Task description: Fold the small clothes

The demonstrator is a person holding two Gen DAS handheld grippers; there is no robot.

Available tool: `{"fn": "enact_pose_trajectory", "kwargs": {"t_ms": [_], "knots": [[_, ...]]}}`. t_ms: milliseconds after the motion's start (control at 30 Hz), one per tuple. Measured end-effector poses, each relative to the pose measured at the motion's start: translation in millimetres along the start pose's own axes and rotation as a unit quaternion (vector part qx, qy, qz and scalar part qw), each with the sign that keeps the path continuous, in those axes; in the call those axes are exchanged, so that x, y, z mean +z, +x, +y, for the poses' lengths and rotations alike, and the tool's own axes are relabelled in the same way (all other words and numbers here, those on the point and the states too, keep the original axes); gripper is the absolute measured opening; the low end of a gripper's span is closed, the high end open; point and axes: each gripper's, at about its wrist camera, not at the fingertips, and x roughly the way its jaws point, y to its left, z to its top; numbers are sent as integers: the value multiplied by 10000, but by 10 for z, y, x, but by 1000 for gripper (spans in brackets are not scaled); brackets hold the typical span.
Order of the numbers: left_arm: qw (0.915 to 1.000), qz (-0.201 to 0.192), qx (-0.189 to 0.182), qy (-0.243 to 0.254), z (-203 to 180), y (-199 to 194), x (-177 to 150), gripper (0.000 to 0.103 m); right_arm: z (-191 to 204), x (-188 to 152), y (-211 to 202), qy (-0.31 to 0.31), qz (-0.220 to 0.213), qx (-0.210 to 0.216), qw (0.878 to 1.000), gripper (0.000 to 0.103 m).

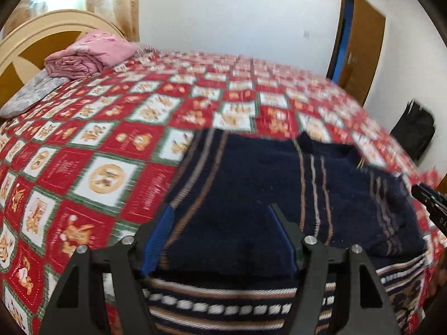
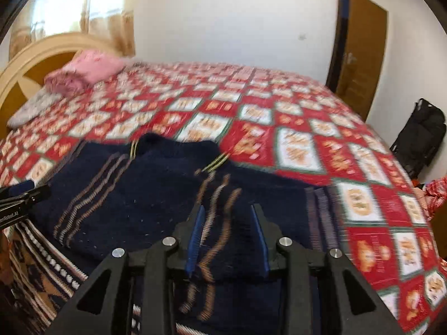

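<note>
A dark navy knitted sweater with tan and white stripes lies on the red patterned bedspread; its patterned hem is near me. My left gripper is open, its fingers spread wide just over the sweater's left lower part. The sweater also shows in the right wrist view. My right gripper is open over the sweater's right sleeve area, with striped fabric lying between its fingers. The right gripper's tip shows at the right edge of the left wrist view, and the left gripper's tip at the left edge of the right wrist view.
A folded pink blanket and a grey pillow lie by the cream headboard at the far left. A black bag stands on the floor by the wall, near a brown door.
</note>
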Motion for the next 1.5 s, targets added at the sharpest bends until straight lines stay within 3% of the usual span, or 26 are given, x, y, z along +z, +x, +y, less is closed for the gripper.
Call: {"fn": "enact_pose_trajectory", "kwargs": {"t_ms": [133, 233, 667, 767, 833, 900, 967, 1100, 1300, 1500], "knots": [[9996, 134, 93, 225, -171, 157, -38, 71, 16, -135, 372, 192, 496, -106, 9985, 35], [9986, 219, 266, 393, -225, 249, -101, 73, -73, -162, 409, 440, 385, -6, 9983, 35], [9969, 14, 717, 325, -187, 313, -156, 103, -64, -137, 455, 430, 287, -133, 9986, 37], [9974, 156, 675, 172, -159, 301, -149, 103, -165, -161, 306, 1213, 248, 369, 9916, 37], [9969, 287, 688, 250, -184, 237, -152, 103, -237, -256, 87, 2219, -11, 1376, 9653, 37], [9964, 284, 658, 445, -221, 136, -183, 103, -183, -330, -105, 2766, -158, 2105, 9375, 37], [9966, 256, 630, 473, -234, 52, -219, 103, -49, -363, -316, 2941, -363, 2755, 9145, 37], [9982, 263, 438, 309, -254, -97, -275, 103, 254, -308, -766, 2531, -710, 3655, 8929, 37], [9961, -9, 621, 623, -346, -332, -337, 103, 253, -315, -1182, 2331, -608, 4171, 8763, 37], [9964, -147, 422, 721, -312, -580, -413, 103, -42, -601, -1693, 1946, -249, 3827, 9028, 37]]}}
